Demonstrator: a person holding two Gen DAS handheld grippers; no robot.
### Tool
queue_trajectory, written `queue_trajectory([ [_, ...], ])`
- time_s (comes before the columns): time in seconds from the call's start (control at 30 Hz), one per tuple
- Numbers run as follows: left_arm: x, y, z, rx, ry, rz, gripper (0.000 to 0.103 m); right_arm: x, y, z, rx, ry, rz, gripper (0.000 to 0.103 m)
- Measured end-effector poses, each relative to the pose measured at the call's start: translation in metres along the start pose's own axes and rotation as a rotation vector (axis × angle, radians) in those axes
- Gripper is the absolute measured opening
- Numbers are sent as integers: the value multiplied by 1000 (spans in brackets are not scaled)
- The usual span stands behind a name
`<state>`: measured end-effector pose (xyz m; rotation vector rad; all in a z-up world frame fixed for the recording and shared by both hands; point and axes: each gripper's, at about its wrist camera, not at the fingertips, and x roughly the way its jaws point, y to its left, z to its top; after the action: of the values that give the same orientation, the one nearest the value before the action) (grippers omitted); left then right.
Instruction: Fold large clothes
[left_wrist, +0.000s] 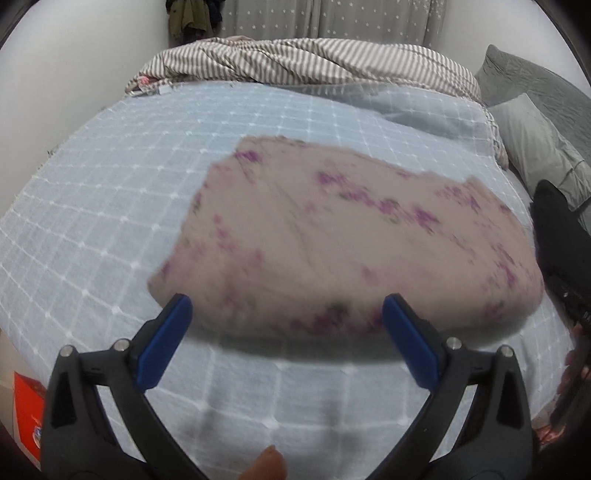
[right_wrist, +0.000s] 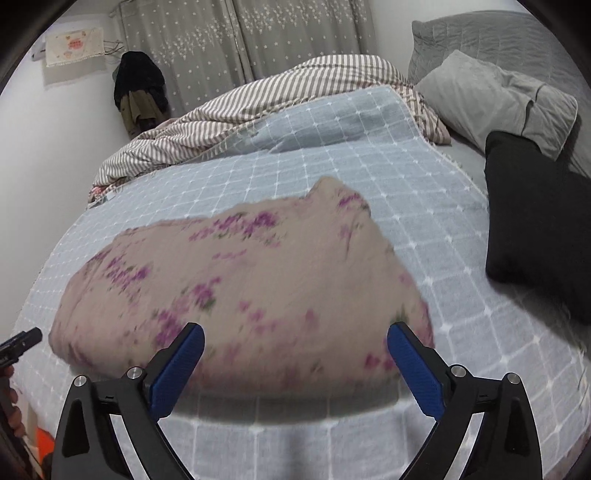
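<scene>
A beige garment with purple flowers (left_wrist: 351, 236) lies folded over on the light blue checked bedspread (left_wrist: 110, 184); it is blurred in both views. My left gripper (left_wrist: 286, 306) hangs open above the garment's near edge, blue pads wide apart, nothing between them. In the right wrist view the same garment (right_wrist: 243, 288) lies ahead, and my right gripper (right_wrist: 295, 334) is open over its near edge, holding nothing. The other gripper's black body shows at the right edge of the left view (left_wrist: 561, 251) and at the left edge of the right view (right_wrist: 22, 343).
A striped duvet (left_wrist: 295, 62) is bunched at the far side of the bed. Grey pillows (right_wrist: 491, 96) and a black folded cloth (right_wrist: 539, 221) lie to the right. An orange box (left_wrist: 27, 410) sits low at the left. Curtains (right_wrist: 258, 40) hang behind.
</scene>
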<state>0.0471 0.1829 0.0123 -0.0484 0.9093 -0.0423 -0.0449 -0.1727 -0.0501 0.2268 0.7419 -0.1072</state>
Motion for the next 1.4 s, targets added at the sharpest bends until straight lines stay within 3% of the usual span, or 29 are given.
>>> queue_trajectory([
  [0.27,-2,-58,-45,69,53,-6,102,-11,19,-49,-5,61,-45,101],
  [0.47,-8,-84,-58,94,59,10,102,-17,35,-69,-57,76,-64,101],
  [0.8,-8,-102,-67,93,70,12,102,-36,60,-68,-139,23,-72,101],
  [1.4,-9,-106,-69,101,75,-3,102,-31,68,-71,-156,53,-42,101],
])
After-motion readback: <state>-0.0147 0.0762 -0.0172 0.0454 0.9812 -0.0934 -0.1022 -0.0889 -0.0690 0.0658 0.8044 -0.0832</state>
